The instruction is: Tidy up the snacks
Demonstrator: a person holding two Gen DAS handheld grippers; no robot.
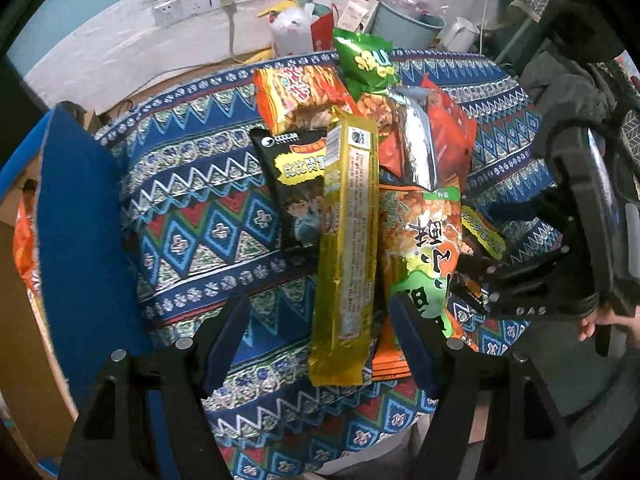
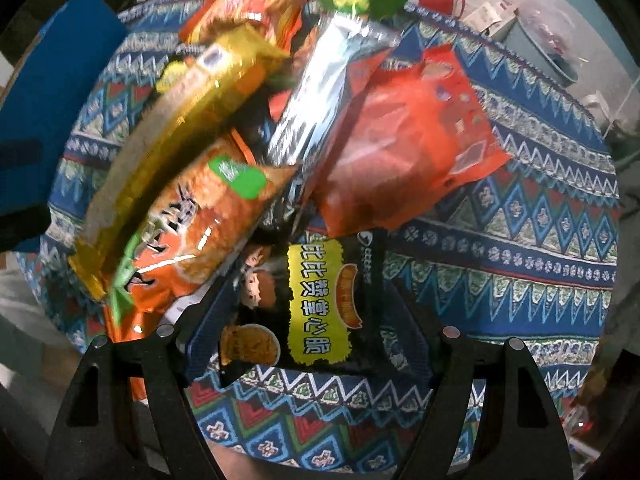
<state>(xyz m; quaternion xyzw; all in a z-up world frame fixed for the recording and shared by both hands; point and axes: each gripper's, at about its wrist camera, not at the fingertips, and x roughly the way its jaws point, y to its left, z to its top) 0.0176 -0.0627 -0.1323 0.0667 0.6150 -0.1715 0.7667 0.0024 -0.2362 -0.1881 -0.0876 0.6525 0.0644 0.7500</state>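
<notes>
Both our jaws gape, nothing gripped. Right gripper [image 2: 308, 332] straddles the black packet [image 2: 316, 300] at the pile's near edge, long axis running away from us. Left gripper [image 1: 320, 340] brackets the gold pack [image 1: 350, 248], lengthwise too.

Tablecloth [image 1: 192, 216]: blue, zigzag and diamond bands, covers the round table.
Sockets [image 1: 208, 0]: white row on the wall, one plug with cord inserted.
Bucket [image 1: 404, 20]: grey-green, on the floor beyond the table.
Red bag [image 1: 308, 32]: beside the bucket, white plastic inside.
Kettle [image 1: 460, 34]: white, near the bucket.
</notes>
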